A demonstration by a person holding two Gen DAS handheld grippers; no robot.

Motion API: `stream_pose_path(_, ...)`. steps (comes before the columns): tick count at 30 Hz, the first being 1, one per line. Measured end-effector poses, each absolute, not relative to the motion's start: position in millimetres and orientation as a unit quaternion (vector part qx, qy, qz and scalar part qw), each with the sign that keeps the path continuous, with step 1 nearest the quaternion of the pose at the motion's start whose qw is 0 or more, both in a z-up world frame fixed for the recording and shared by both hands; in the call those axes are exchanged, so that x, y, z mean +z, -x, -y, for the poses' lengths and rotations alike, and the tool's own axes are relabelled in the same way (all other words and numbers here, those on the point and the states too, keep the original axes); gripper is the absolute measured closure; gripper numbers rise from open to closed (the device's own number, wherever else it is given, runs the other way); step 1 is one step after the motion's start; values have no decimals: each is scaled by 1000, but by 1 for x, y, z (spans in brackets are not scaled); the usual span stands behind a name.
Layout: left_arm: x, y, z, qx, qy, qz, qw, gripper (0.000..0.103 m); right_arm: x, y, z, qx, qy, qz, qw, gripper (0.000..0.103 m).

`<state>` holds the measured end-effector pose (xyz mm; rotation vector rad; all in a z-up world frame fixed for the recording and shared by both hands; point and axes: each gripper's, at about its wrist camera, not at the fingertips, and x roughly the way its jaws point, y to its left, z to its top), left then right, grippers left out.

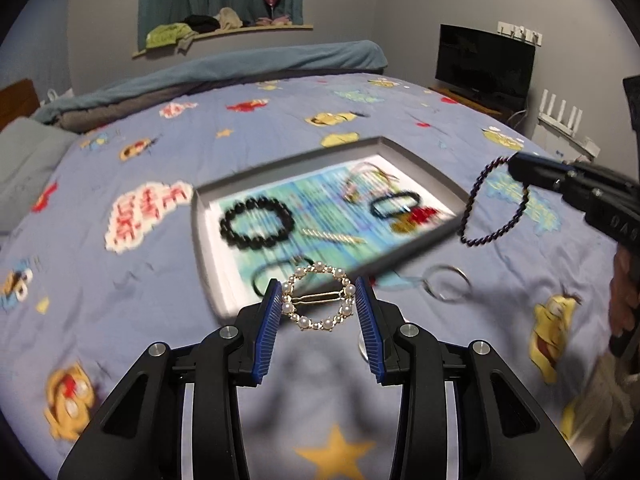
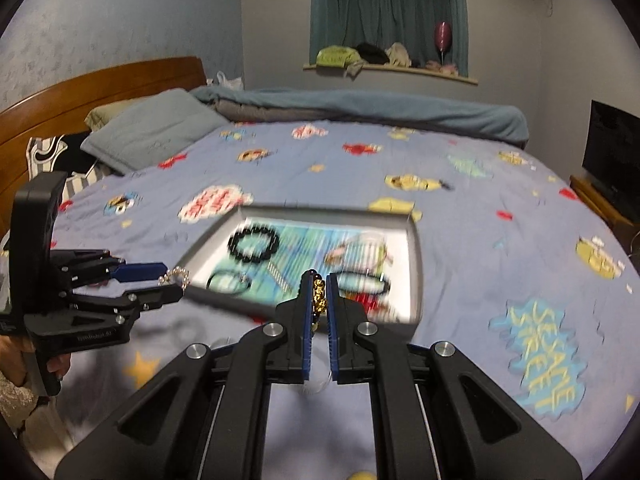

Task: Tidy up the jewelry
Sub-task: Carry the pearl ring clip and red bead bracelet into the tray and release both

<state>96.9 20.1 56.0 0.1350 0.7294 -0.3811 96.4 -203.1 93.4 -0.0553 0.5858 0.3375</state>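
My left gripper (image 1: 319,300) clamps a pearl hair clip (image 1: 319,301); my right gripper (image 2: 319,292), at 3 o'clock, pinches a beaded bracelet (image 1: 494,204) above the tray (image 1: 208,216).

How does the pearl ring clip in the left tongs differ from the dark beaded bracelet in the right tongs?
The pearl ring clip is pale, gold-framed and rigid, with a bar across its middle; the dark beaded bracelet is purple-black and limp. The clip sits flat between the left tongs, whereas the bracelet dangles in a loop from the right tongs. Both are beaded rings held above the bedspread near the tray.
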Motion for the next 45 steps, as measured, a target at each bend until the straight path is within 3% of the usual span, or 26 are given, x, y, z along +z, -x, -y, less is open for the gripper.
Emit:
stream_pose_path(13, 49, -217, 10, -191, -100, -372, 903, 64, 85, -219, 180, 180, -19, -290, 940, 97)
stream_pose_path(21, 28, -271, 32, -182, -110, -425, 880, 63, 51, -296, 171, 153, -38, -354, 922, 97)
stream_pose_path(28, 12, -292, 40, -174, -114, -450, 868, 63, 22, -319, 170, 108, -27, -412, 905, 97)
stream_pose_path(38, 3, -294, 41, -171, -116, -450, 869, 62, 16, -320, 172, 111, -31, -420, 900, 96)
stream_pose_path(43, 11, -290, 31, -163, -95, -445, 876, 53, 17, -317, 176, 103, -34, -425, 899, 94)
stream_pose_path(45, 16, -287, 25, -162, -83, -437, 881, 39, 17, -315, 179, 105, -44, -426, 898, 77)
